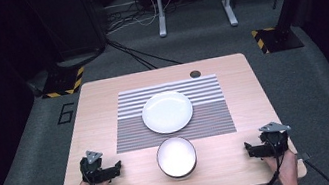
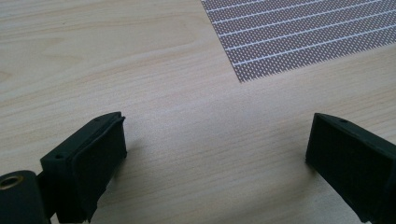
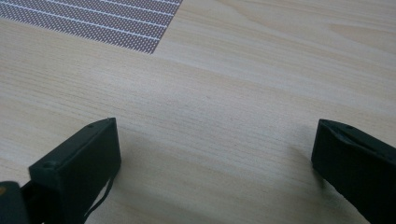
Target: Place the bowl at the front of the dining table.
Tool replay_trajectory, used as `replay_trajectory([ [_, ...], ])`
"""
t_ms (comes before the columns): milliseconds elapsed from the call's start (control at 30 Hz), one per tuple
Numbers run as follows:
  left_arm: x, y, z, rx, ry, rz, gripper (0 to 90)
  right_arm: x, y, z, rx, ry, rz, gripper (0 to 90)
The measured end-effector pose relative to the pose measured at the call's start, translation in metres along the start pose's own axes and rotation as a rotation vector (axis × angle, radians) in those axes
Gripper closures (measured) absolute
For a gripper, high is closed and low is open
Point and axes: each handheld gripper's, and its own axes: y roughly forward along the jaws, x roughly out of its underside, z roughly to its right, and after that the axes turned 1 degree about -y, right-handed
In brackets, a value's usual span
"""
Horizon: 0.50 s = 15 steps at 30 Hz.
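Left tool (image 2: 217, 154), jaws wide apart over bare wooden table (image 2: 116, 60), striped mat (image 2: 303, 37) corner beyond

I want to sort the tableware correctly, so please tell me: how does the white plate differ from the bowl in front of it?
The white plate is flat and shallow; the bowl is deeper, with a dark outer wall. The plate looks wider than the bowl. The plate lies on the striped placemat; the bowl stands on the bare wooden table, nearer the person, between the left claw and the right claw. Both are round, white inside and empty.
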Motion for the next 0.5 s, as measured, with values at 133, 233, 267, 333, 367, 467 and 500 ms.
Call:
replay_trajectory([
  [133,-0.0001,0.0001,0.0003,0.007,0.007,0.000,4.8,0.0000,0.0001,0.0003,-0.006,0.001,0.000,0.9],
  [233,-0.0001,0.0000,0.0006,0.013,0.014,0.000,4.8,-0.0006,0.0010,0.0003,-0.016,0.001,0.001,0.9],
  [267,-0.0001,0.0001,0.0006,0.014,0.015,0.001,4.8,-0.0006,0.0010,0.0002,-0.019,0.001,0.001,0.8],
  [333,-0.0002,0.0001,0.0006,0.017,0.018,0.000,4.8,-0.0007,0.0011,0.0000,-0.016,0.000,-0.001,0.5],
  [367,-0.0002,0.0001,0.0007,0.018,0.017,-0.001,4.8,-0.0008,0.0012,-0.0001,-0.013,0.001,-0.002,0.0],
  [467,-0.0002,-0.0001,0.0010,0.020,0.019,-0.002,4.8,-0.0010,0.0011,-0.0005,-0.006,-0.008,-0.001,0.0],
  [500,-0.0002,-0.0001,0.0010,0.021,0.020,-0.002,4.7,-0.0009,0.0009,-0.0013,-0.004,-0.011,0.002,0.0],
])
